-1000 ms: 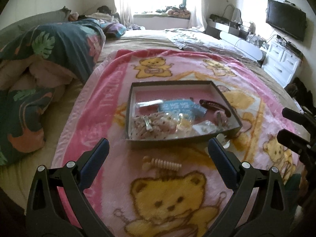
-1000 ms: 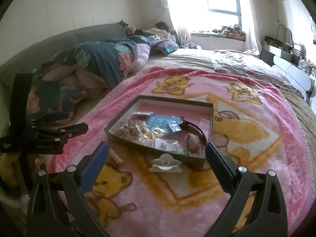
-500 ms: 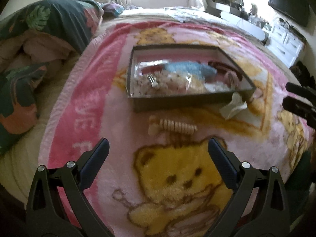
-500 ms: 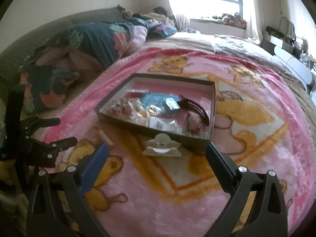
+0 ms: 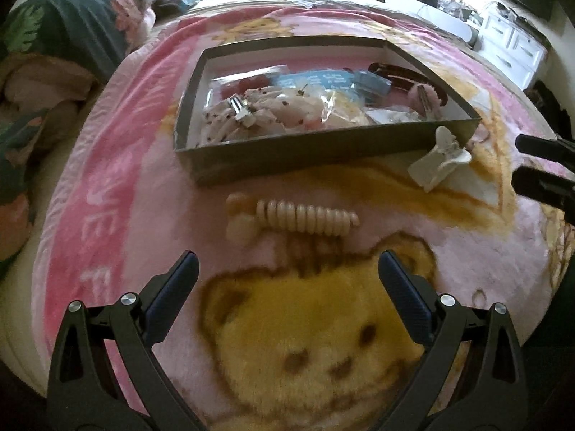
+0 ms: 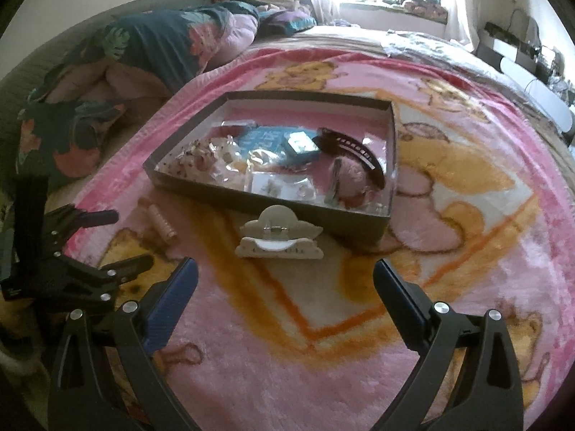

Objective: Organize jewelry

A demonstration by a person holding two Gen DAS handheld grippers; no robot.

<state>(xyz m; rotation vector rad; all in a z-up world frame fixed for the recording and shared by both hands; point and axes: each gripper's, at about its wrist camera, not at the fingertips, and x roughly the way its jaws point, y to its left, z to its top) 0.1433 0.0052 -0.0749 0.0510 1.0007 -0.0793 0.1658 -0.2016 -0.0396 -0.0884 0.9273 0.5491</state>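
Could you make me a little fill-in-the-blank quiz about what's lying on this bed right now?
1. The dark tray rests on a pink blanket printed with ____.
2. The white claw clip lies ____ the tray, on the blanket.
3. Both the left gripper and the right gripper have their jaws ____.
4. The ribbed cream hair clip lies in front of the ____ gripper.

Missing words: bears; outside; open; left
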